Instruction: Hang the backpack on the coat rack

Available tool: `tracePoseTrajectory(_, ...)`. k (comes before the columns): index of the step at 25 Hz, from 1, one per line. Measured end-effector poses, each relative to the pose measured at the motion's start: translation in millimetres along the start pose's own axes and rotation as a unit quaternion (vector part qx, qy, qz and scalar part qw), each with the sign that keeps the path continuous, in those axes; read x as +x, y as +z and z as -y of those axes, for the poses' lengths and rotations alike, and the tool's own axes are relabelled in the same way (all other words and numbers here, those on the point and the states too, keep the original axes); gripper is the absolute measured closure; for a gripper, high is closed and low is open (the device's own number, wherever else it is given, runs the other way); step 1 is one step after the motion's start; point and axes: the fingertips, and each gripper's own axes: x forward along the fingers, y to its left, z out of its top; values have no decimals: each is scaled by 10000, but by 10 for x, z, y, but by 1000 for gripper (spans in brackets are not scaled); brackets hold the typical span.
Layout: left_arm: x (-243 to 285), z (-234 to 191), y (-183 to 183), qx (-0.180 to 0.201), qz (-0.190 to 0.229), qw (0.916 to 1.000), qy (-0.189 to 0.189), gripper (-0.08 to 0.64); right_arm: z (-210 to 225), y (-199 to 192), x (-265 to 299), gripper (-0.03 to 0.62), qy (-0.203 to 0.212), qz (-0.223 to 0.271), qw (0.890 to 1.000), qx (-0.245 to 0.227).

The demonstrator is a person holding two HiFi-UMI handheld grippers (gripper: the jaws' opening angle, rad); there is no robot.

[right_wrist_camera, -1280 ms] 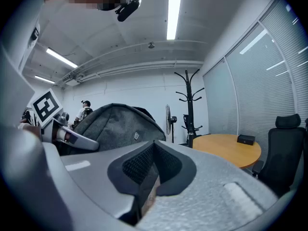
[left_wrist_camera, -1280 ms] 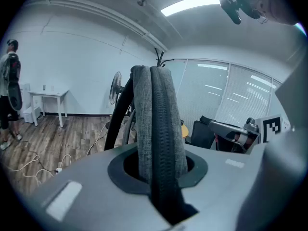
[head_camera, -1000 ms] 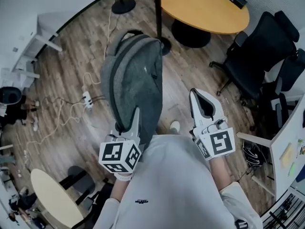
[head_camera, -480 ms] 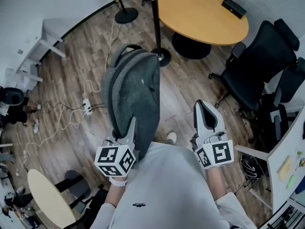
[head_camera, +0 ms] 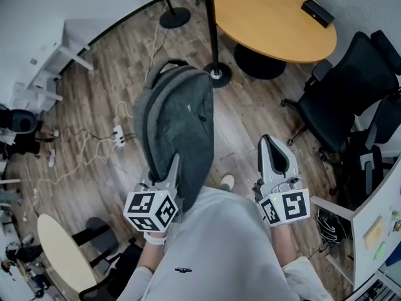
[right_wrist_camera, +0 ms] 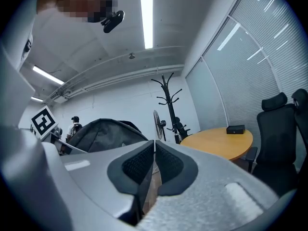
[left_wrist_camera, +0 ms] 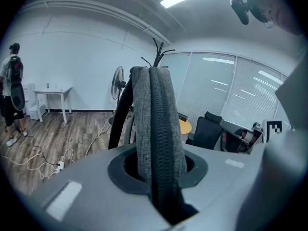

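A grey backpack (head_camera: pixel 177 119) hangs in the air in front of me, its zipped edge upward. My left gripper (head_camera: pixel 175 165) is shut on its near end; in the left gripper view the zipped seam of the backpack (left_wrist_camera: pixel 156 129) runs up from between the jaws of the left gripper (left_wrist_camera: pixel 157 171). The coat rack (head_camera: pixel 213 30) is a black pole on a round base just beyond the bag; its hooks (left_wrist_camera: pixel 158 52) show above the bag. My right gripper (head_camera: pixel 268 144) is shut and empty, to the right of the bag. From the right gripper (right_wrist_camera: pixel 154 147) I see the coat rack (right_wrist_camera: pixel 169 105) and the backpack (right_wrist_camera: pixel 103 131).
A round wooden table (head_camera: pixel 276 17) stands behind the rack, black office chairs (head_camera: pixel 338 99) to its right. A fan stand (head_camera: pixel 174 16), a power strip (head_camera: pixel 117 132) with cables and a white desk (head_camera: pixel 56 49) lie to the left. A person (left_wrist_camera: pixel 12 95) stands far left.
The backpack in my left gripper has come closer to the coat rack's base. My right gripper has drawn back slightly toward my body and rolled a little.
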Motion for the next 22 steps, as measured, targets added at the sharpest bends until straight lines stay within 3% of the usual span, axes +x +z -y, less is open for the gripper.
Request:
tracePoseTrajectory(8,432,-172,118,-101,-129,9998,-112,449,88,-32,399,590,-79,-142,9999,-49)
tracePoseTrajectory(22,1361,-579,990,-125,-92,9978,-650,449,111,306,1775,591,-91,-252,9994,-220)
